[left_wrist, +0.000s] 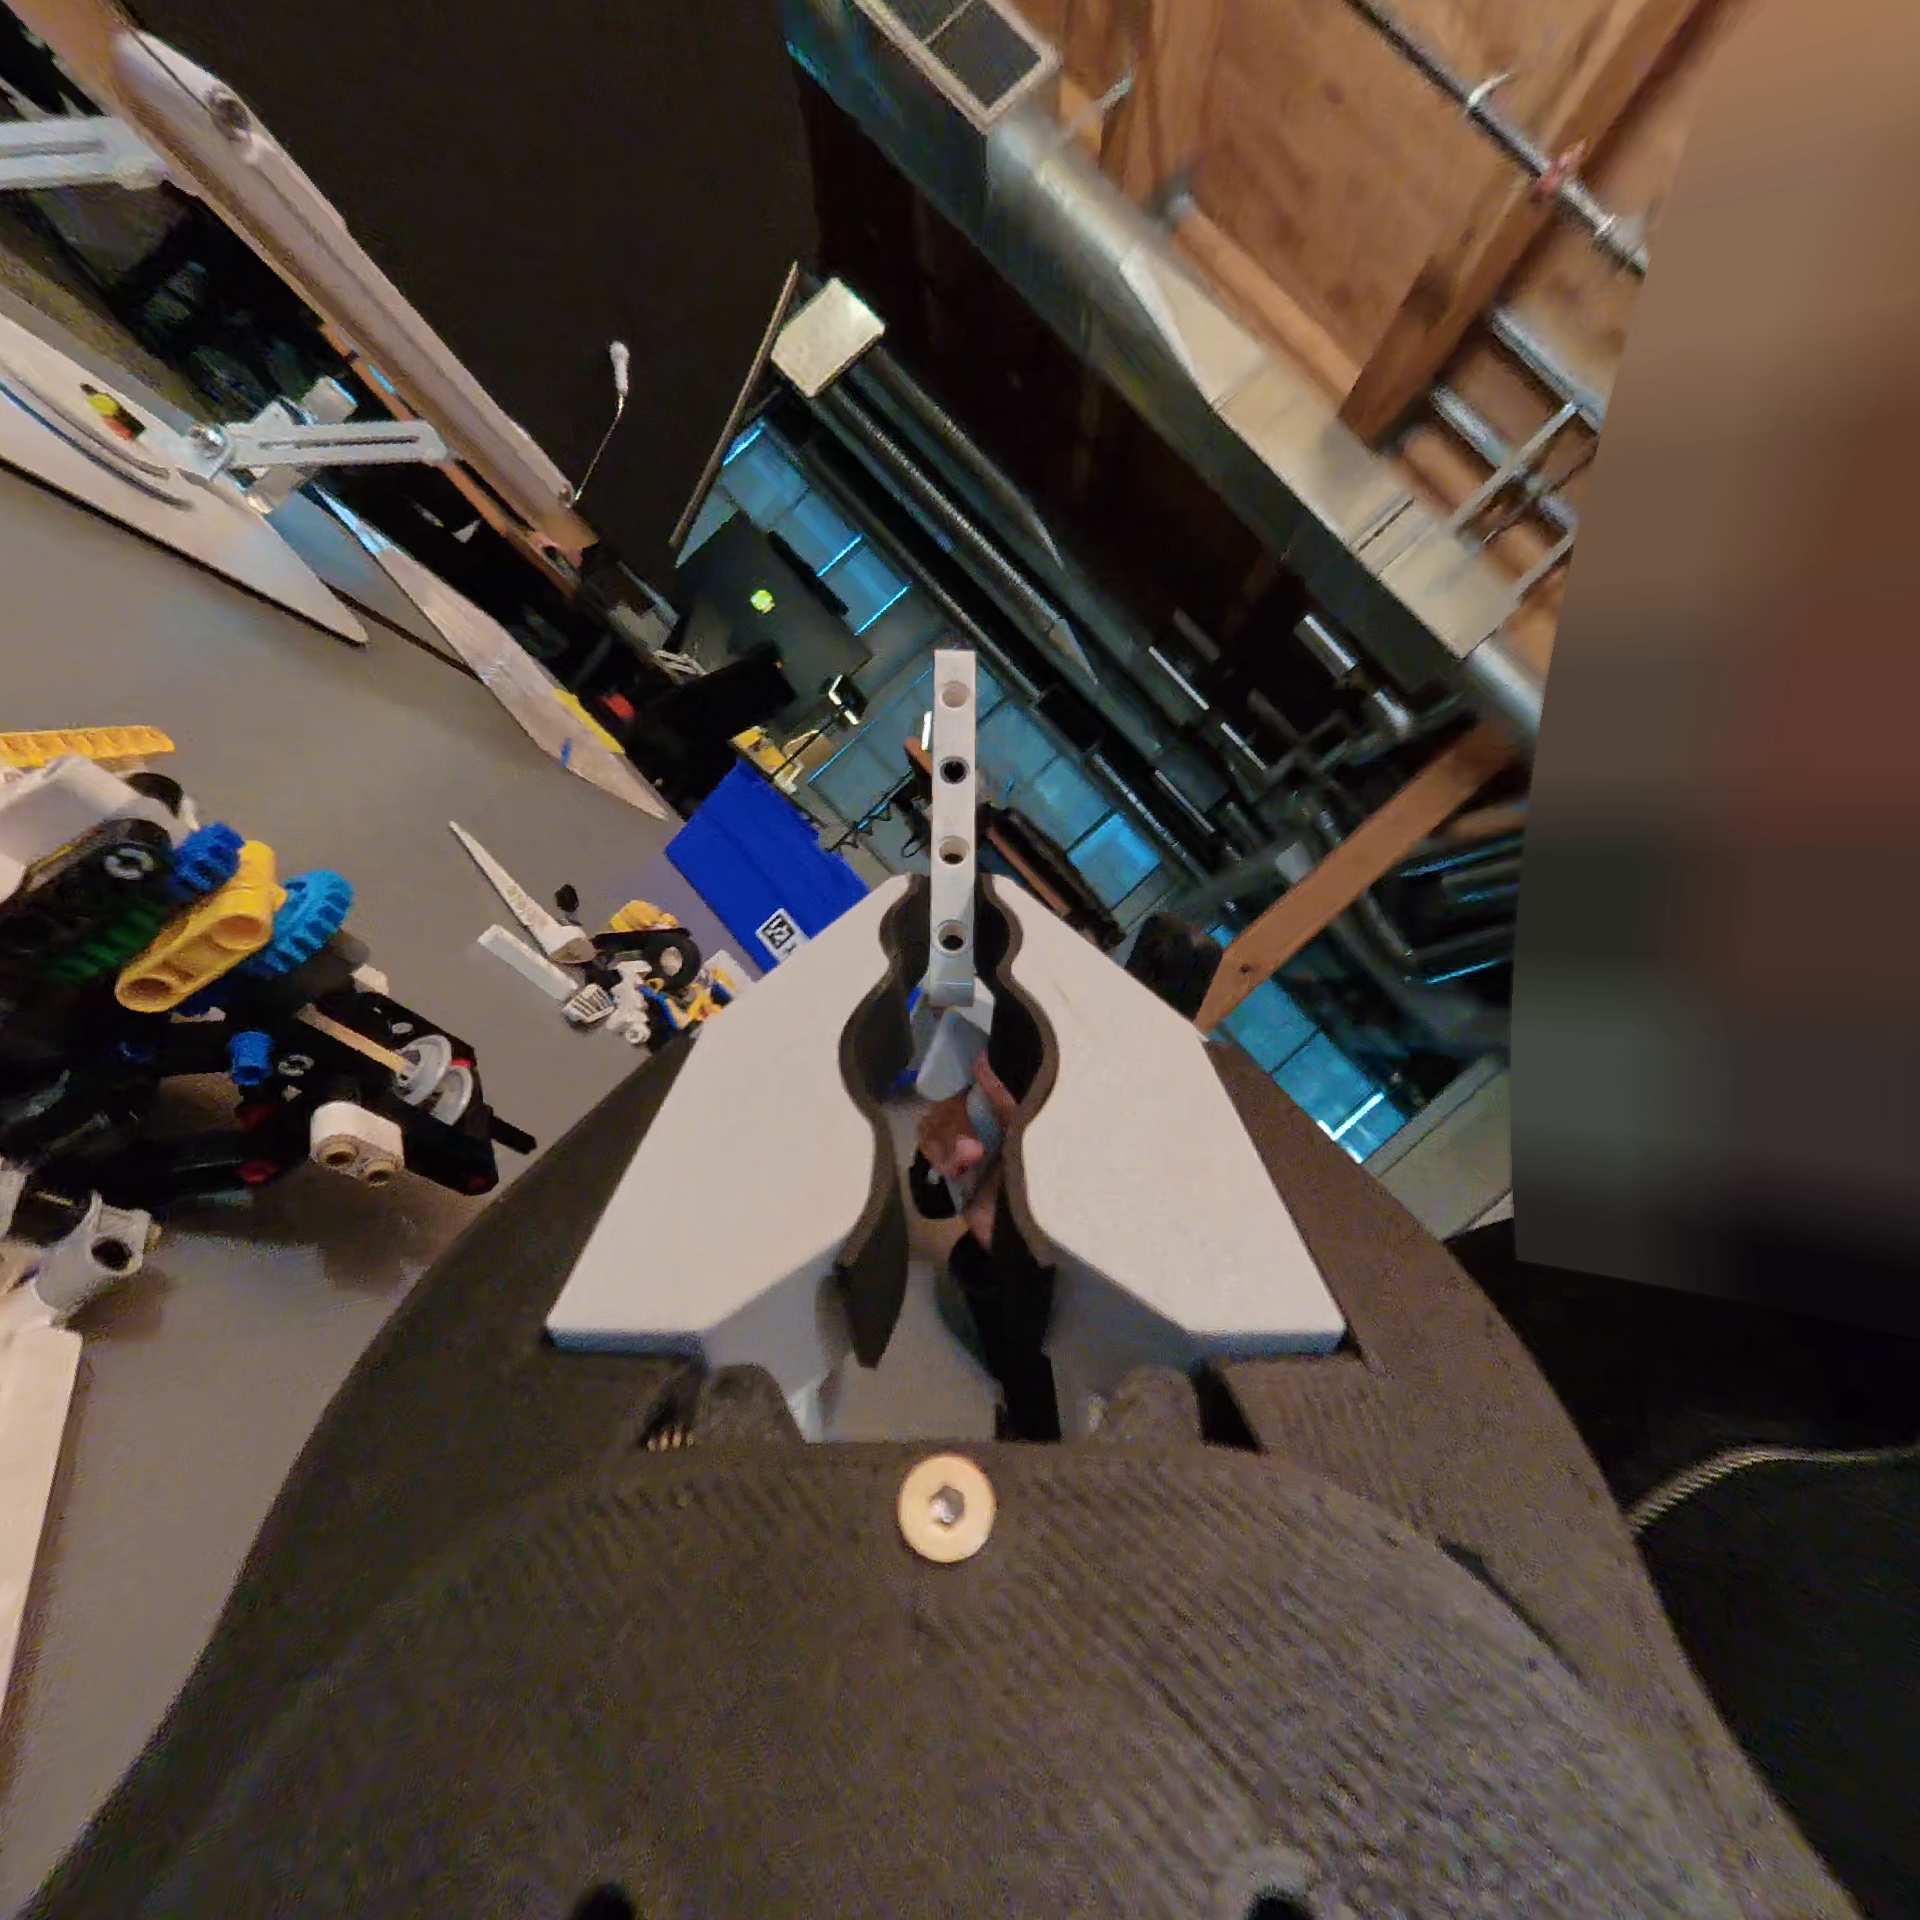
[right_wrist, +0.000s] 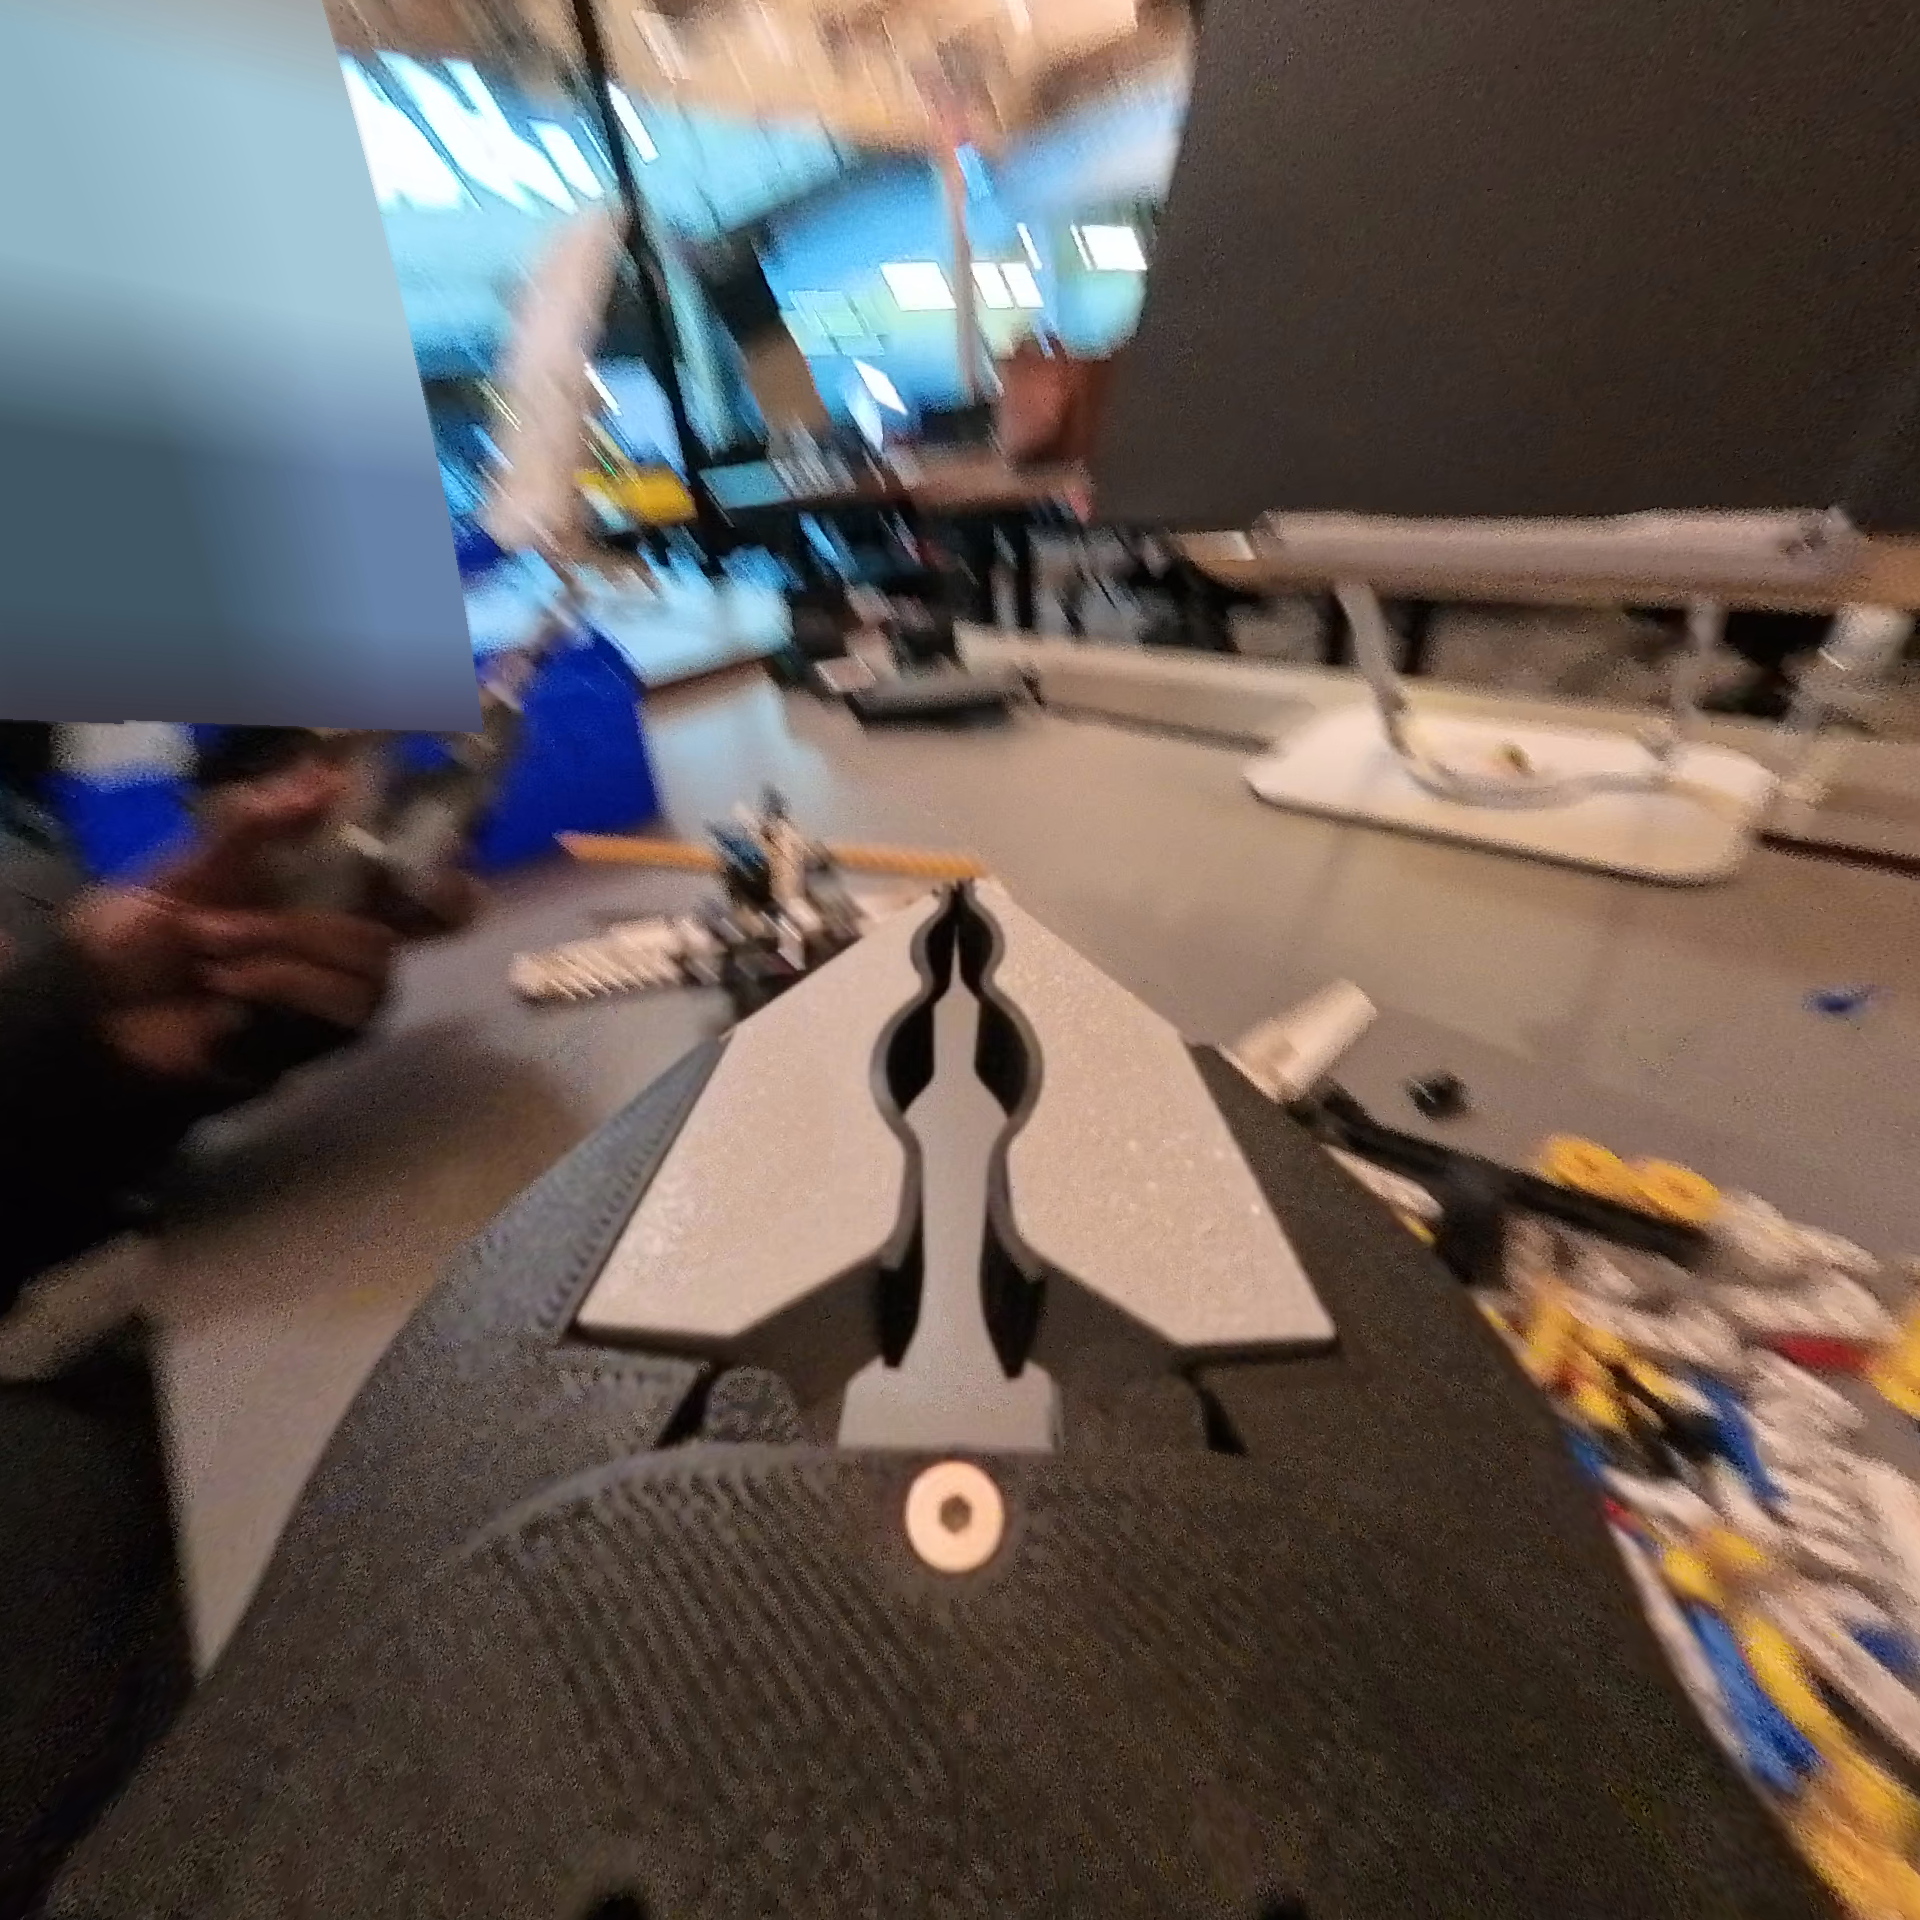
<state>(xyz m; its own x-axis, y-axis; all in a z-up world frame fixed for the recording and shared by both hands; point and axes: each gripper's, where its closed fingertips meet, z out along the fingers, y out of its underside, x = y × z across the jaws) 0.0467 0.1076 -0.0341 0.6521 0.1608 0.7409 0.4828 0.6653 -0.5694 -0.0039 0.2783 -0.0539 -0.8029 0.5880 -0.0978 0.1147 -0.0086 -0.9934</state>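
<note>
My left gripper (left_wrist: 951, 885) is shut on a light grey building beam with a row of holes (left_wrist: 953, 774). The beam stands up past the fingertips, lifted off the grey table (left_wrist: 312, 727). A toy model of black, yellow and blue parts with gears (left_wrist: 208, 997) lies on the table to its left. My right gripper (right_wrist: 961, 896) is shut, its fingertips meeting with nothing seen between them. It hovers above the table, just short of a small model of building pieces (right_wrist: 769, 914) with a yellow toothed bar (right_wrist: 904, 860). The right wrist view is blurred.
A small heap of loose pieces (left_wrist: 634, 977) and a blue bin (left_wrist: 758, 862) lie beyond the left gripper. In the right wrist view a person's hand (right_wrist: 208, 935) is at the left. Loose pieces (right_wrist: 1662, 1351) and a white cylinder (right_wrist: 1309, 1029) lie right, with a white stand base (right_wrist: 1507, 790) behind. There is about 20 centimeters between the tips of the two grippers.
</note>
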